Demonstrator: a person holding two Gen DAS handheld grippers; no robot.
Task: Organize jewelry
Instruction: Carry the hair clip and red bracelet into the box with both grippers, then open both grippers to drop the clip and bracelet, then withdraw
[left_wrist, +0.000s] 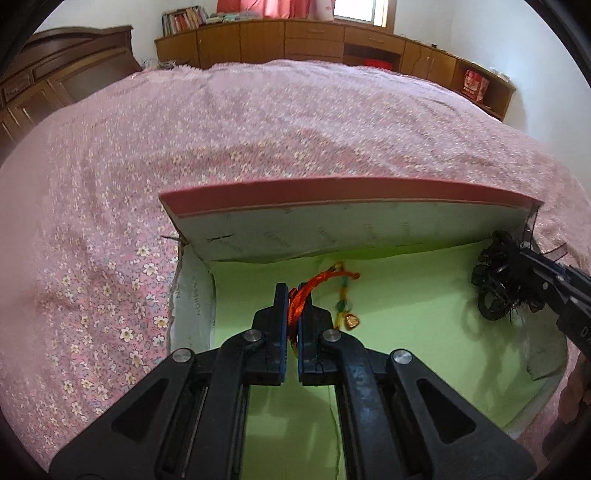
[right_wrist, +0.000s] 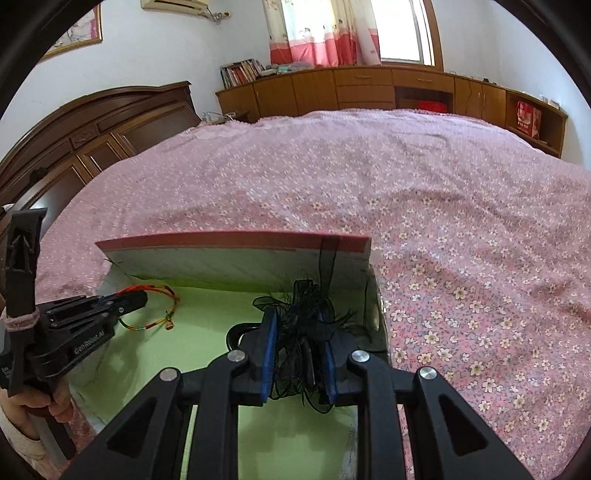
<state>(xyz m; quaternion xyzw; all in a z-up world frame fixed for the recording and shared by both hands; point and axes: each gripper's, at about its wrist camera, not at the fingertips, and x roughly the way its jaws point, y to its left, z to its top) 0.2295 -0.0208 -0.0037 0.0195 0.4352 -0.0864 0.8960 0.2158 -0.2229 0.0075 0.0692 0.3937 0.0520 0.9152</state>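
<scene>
An open box with a green lining (left_wrist: 406, 295) lies on the bed; it also shows in the right wrist view (right_wrist: 207, 314). My left gripper (left_wrist: 292, 291) is shut on a red cord bracelet (left_wrist: 317, 280) with coloured beads and a small gold charm (left_wrist: 351, 322), held over the box's left part. The bracelet also shows in the right wrist view (right_wrist: 162, 321). My right gripper (right_wrist: 297, 317) is shut on a black ribbon hair accessory (right_wrist: 301, 306), held over the box's right part. That accessory also shows in the left wrist view (left_wrist: 495, 280).
The box's raised lid (left_wrist: 351, 218) with a pink edge stands at its far side. A pink flowered bedspread (left_wrist: 258, 122) surrounds the box. A dark wooden headboard (right_wrist: 92, 136) is at the left, and wooden cabinets (right_wrist: 369, 88) line the far wall.
</scene>
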